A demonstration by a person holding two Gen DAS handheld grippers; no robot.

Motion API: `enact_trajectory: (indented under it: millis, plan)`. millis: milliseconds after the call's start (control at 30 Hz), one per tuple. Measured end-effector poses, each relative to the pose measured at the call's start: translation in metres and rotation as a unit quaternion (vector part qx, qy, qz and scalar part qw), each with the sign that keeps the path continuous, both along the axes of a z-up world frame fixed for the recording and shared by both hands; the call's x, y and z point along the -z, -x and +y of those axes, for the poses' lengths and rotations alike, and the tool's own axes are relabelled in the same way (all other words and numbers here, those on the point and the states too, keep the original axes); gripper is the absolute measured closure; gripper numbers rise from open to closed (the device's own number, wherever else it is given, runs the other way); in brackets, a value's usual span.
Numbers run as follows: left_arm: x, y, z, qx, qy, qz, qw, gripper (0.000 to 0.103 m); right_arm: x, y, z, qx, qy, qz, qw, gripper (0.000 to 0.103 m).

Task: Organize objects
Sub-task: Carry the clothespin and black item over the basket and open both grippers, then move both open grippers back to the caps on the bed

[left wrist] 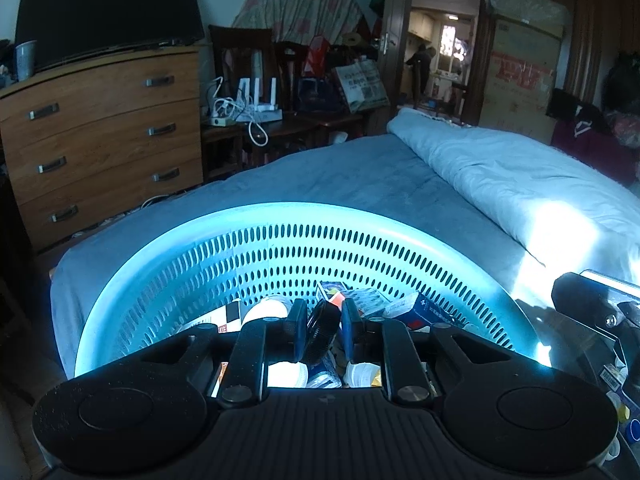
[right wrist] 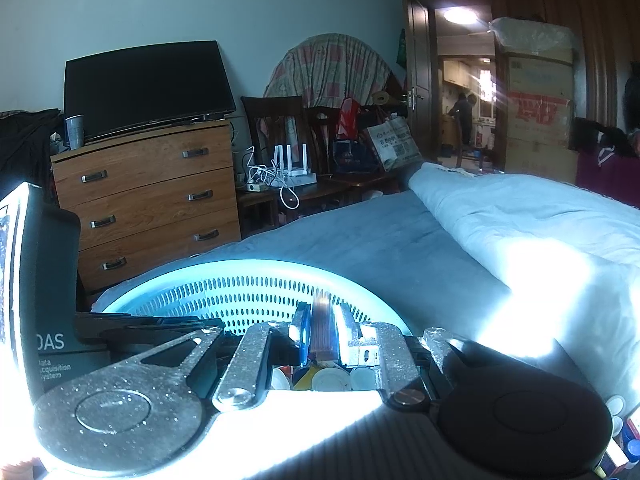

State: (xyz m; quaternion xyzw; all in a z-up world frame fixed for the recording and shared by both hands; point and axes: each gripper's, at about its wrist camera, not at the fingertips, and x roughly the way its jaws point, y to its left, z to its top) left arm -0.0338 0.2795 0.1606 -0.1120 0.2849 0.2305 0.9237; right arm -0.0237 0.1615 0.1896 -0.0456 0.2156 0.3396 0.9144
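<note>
Two grippers over a basket (left wrist: 168, 264) on the bed (left wrist: 360, 176). Dresser (left wrist: 104, 132) w/ TV (left wrist: 108, 12) at left, router (left wrist: 260, 100) on side table beyond, rolled quilt (left wrist: 500, 172) at right.

Left gripper (left wrist: 323, 330) clamps a black ribbed disc (left wrist: 320, 332), upright btwn pads, just above basket contents. Right gripper (right wrist: 323, 330) clamps a thin striped brown-orange item (right wrist: 322, 332), blurred, near basket rim.

Basket: pale blue, slotted wall; holds white lids, cartons (left wrist: 424, 308), wrappers. Lids, cups under right gripper.
</note>
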Motion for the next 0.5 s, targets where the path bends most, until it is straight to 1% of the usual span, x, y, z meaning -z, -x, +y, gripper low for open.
enact_trajectory:
  millis: [33, 100, 167, 200, 233, 267, 333, 400, 467, 500]
  plan:
    - [0.0, 0.0, 0.0, -0.001, 0.0, 0.001, 1.0, 0.082, 0.0, 0.001, 0.0, 0.001, -0.001, -0.001, 1.0, 0.085]
    - [0.0, 0.0, 0.002, -0.001, -0.002, 0.001, 1.0, 0.078, 0.0, 0.0, 0.0, 0.004, -0.003, -0.005, 1.0, 0.077]
    - [-0.001, 0.0, 0.002, -0.002, -0.004, 0.001, 1.0, 0.075, 0.001, 0.002, 0.0, 0.006, -0.005, -0.008, 1.0, 0.074]
    - [-0.002, 0.0, 0.001, -0.001, -0.005, 0.002, 1.0, 0.072, 0.001, 0.003, -0.002, 0.007, -0.005, -0.009, 1.0, 0.073]
    - [-0.002, 0.0, 0.001, 0.0, -0.006, 0.002, 1.0, 0.066, 0.001, 0.004, -0.004, 0.01, -0.007, -0.011, 1.0, 0.072]
    - [-0.003, 0.001, 0.0, 0.001, -0.007, 0.001, 1.0, 0.063, 0.001, 0.005, -0.009, 0.012, -0.01, -0.013, 1.0, 0.07]
    - [-0.007, 0.003, -0.005, 0.001, -0.013, -0.005, 0.9999, 0.048, 0.004, 0.013, -0.025, 0.023, -0.017, -0.022, 0.999, 0.059]
    - [-0.011, 0.005, -0.016, 0.012, -0.023, -0.013, 0.9996, 0.045, 0.014, 0.028, -0.051, 0.048, -0.025, -0.036, 0.998, 0.041]
    - [-0.015, 0.006, -0.034, 0.039, -0.034, -0.021, 0.9985, 0.042, 0.032, 0.045, -0.082, 0.082, -0.02, -0.042, 0.996, 0.034]
    - [-0.017, 0.007, -0.046, 0.056, -0.039, -0.026, 0.9973, 0.04, 0.044, 0.054, -0.101, 0.103, -0.014, -0.036, 0.994, 0.033]
